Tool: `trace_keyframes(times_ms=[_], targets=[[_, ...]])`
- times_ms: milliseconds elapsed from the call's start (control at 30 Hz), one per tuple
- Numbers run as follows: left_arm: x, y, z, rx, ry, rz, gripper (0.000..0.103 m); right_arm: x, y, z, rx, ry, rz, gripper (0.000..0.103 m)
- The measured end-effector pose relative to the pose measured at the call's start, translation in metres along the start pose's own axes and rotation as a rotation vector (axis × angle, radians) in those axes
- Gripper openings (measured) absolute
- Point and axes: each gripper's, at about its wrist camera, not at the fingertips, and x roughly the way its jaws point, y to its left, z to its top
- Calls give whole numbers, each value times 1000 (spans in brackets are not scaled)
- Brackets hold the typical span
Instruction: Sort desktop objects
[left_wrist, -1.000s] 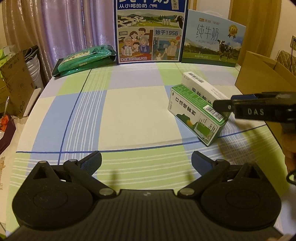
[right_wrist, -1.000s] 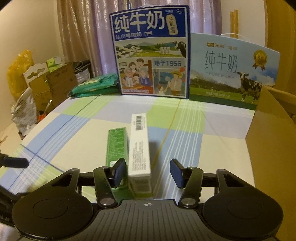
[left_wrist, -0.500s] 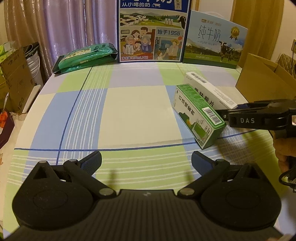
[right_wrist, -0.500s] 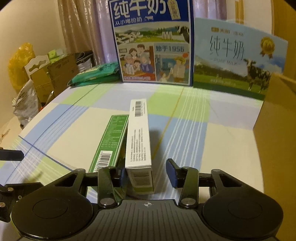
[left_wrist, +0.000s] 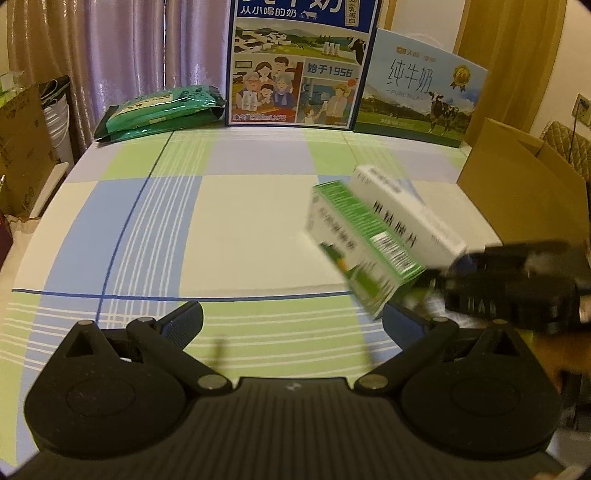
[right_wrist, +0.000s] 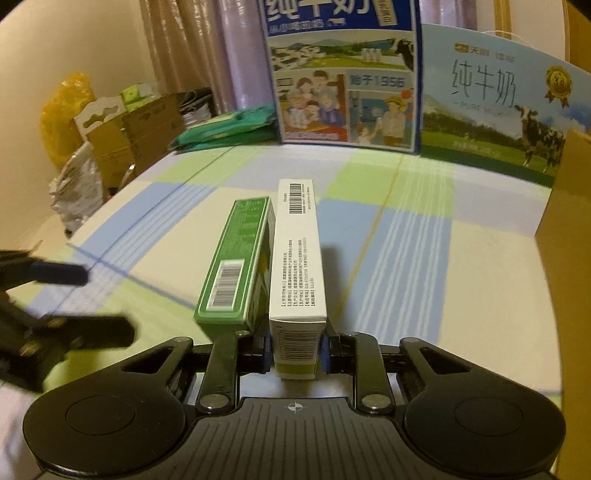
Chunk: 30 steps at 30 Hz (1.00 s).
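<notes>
Your right gripper (right_wrist: 294, 352) is clamped on the white box (right_wrist: 297, 258) at frame centre, the green box (right_wrist: 236, 266) pressed against its left, while your left gripper (left_wrist: 291, 319) gapes wide; next, probably carry it rightward into the cardboard box (right_wrist: 569, 236).

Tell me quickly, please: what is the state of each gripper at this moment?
Left gripper: open, holding nothing.
Right gripper: closed on the end of the white box; the green box sits against it, outside the grip.
</notes>
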Motion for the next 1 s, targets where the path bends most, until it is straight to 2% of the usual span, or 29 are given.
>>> trace_keyframes(times_ms=[167, 300, 433, 500, 667, 800, 867, 1000], targets=[[-1, -7, 2, -14, -20, -63, 101, -13, 11, -16, 21, 9, 44, 21], [5, -15, 5, -11, -29, -82, 101, -28, 6, -25, 33, -19, -33, 21], [17, -23, 8, -35, -22, -113, 99, -40, -8, -33, 73, -32, -68, 21], [22, -29, 8, -23, -15, -115, 93, -44, -12, -36, 80, -34, -76, 21], [36, -42, 5, 25, 6, -82, 64, -51, -18, -44, 106, -43, -86, 21], [37, -45, 2, 58, 8, -78, 52, -54, -17, -47, 117, -52, -94, 21], [35, -46, 2, 67, 1, -66, 39, -55, -15, -49, 119, -56, -95, 21], [31, -48, 0, 100, 5, -47, 35, -59, -10, -53, 106, -49, -91, 21]])
